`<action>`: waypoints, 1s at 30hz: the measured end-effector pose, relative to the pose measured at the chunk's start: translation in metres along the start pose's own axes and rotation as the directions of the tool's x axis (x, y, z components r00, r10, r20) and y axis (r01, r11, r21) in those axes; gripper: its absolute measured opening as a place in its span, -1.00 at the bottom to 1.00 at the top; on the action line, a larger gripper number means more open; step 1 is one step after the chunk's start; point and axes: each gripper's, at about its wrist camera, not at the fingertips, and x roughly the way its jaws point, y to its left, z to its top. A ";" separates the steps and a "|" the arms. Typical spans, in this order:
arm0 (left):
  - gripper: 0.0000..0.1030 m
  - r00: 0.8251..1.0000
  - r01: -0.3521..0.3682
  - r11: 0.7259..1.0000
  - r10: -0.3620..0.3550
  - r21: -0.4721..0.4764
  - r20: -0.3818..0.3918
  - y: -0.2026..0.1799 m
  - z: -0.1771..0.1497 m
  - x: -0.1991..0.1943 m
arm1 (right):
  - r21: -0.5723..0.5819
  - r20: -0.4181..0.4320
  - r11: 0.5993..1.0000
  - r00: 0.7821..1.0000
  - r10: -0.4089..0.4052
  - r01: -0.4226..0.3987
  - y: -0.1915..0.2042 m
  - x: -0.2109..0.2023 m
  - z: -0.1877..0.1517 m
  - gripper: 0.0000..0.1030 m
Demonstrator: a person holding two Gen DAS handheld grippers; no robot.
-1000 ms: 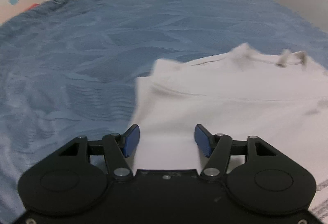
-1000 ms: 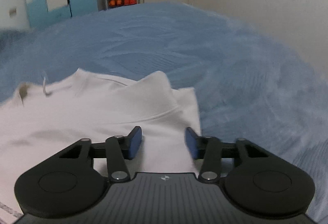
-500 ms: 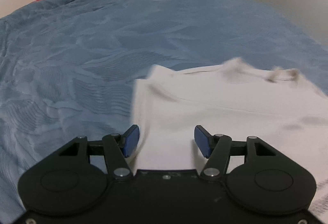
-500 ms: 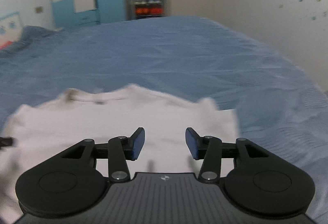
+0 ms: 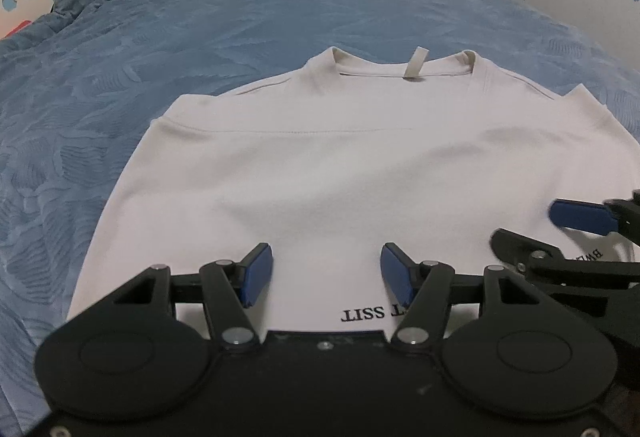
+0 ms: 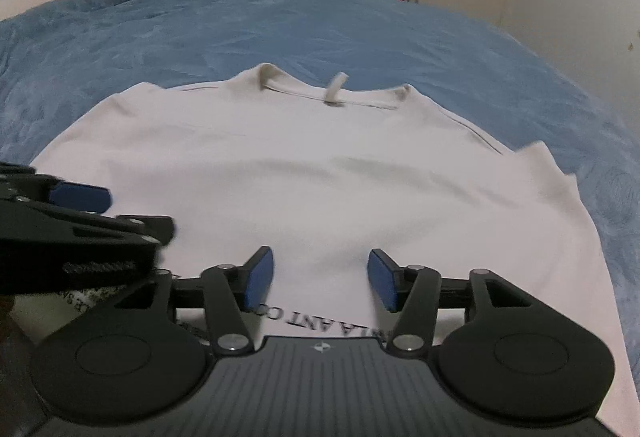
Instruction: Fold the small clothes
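— Lying flat on the blue bed (image 5: pixel 200 37) now, the white shirt (image 5: pixel 340 165)?
— Yes, collar far, printed hem near; earlier it was rumpled and blurred.
— The grippers?
— Left gripper (image 5: pixel 326 275) and right gripper (image 6: pixel 320 279) both gape empty, side by side above the hem, closer together than before.

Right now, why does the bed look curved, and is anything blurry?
Both wrist views are fisheye, so the blue bed bulges like a dome. Left view: shirt sharp, right gripper smeared at the edge. Right view: softer overall, left gripper blurred.
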 end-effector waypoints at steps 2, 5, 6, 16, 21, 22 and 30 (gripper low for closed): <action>0.23 1.000 -0.001 1.000 0.001 -0.014 -0.014 0.002 0.004 0.001 | 0.039 -0.007 0.999 1.000 0.004 -0.003 -0.005 -0.003 -0.001 0.28; 0.23 1.000 -0.005 1.000 0.005 -0.006 -0.013 0.006 0.004 -0.002 | 0.067 -0.011 0.998 1.000 -0.009 0.010 -0.017 -0.005 -0.003 0.28; 0.24 1.000 -0.005 1.000 0.005 0.008 -0.012 0.006 0.004 0.000 | 0.068 -0.014 0.997 1.000 -0.024 0.024 -0.020 -0.007 -0.003 0.28; 0.24 0.993 -0.114 0.992 0.115 0.061 -0.015 0.034 0.004 -0.004 | 0.082 -0.043 0.976 0.979 -0.199 0.202 -0.073 -0.024 -0.019 0.32; 0.27 0.995 -0.093 0.994 0.091 -0.054 -0.044 0.081 -0.001 -0.008 | 0.225 -0.099 0.913 0.940 -0.326 0.341 -0.117 -0.029 -0.026 0.43; 0.27 0.993 -0.108 0.991 0.104 -0.081 -0.057 0.089 0.000 -0.008 | 0.257 -0.113 0.896 0.932 -0.345 0.363 -0.125 -0.028 -0.028 0.51; 0.23 0.985 -0.168 0.971 0.156 -0.171 -0.079 0.111 -0.001 -0.020 | 0.376 -0.062 0.871 0.946 -0.318 0.317 -0.127 -0.046 -0.025 0.13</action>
